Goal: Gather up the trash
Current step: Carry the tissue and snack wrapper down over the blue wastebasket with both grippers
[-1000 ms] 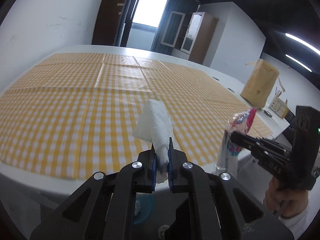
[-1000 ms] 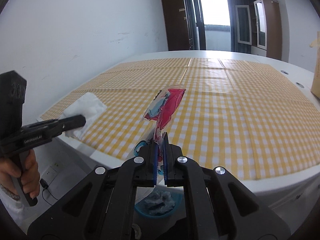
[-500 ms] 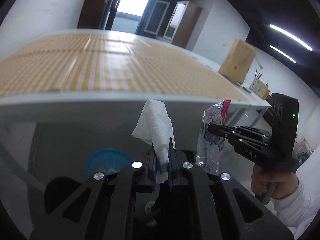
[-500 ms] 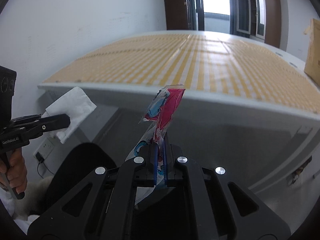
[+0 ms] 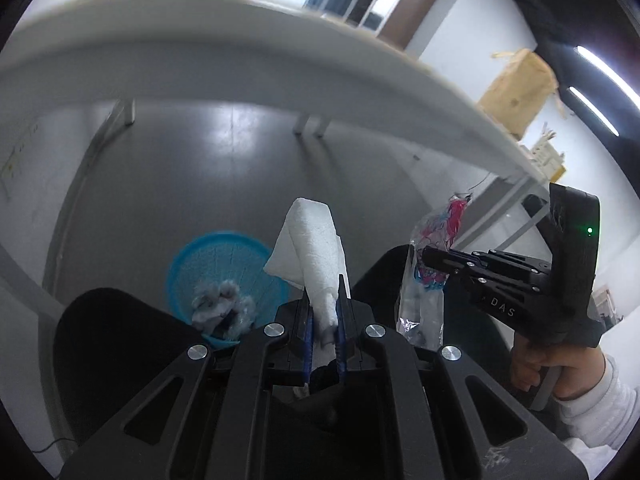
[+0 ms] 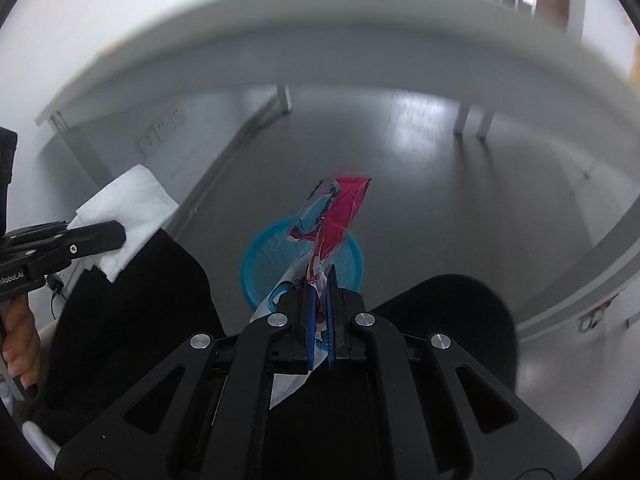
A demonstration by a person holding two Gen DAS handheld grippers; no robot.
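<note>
The left claw point(image 5: 323, 312) is seen clenched on one white paper towel point(image 5: 316, 252), whose lower end is hidden between the pads, and the right claw point(image 6: 319, 322) is clenched on one red-and-blue plastic wrapper point(image 6: 340, 216), partly hidden in the same way. One blue basket point(image 5: 216, 256) is seen on the floor below both claws, under the blurred surface point(image 5: 240, 52), with crumpled trash point(image 5: 222, 304) inside it that is hard to make out.
</note>
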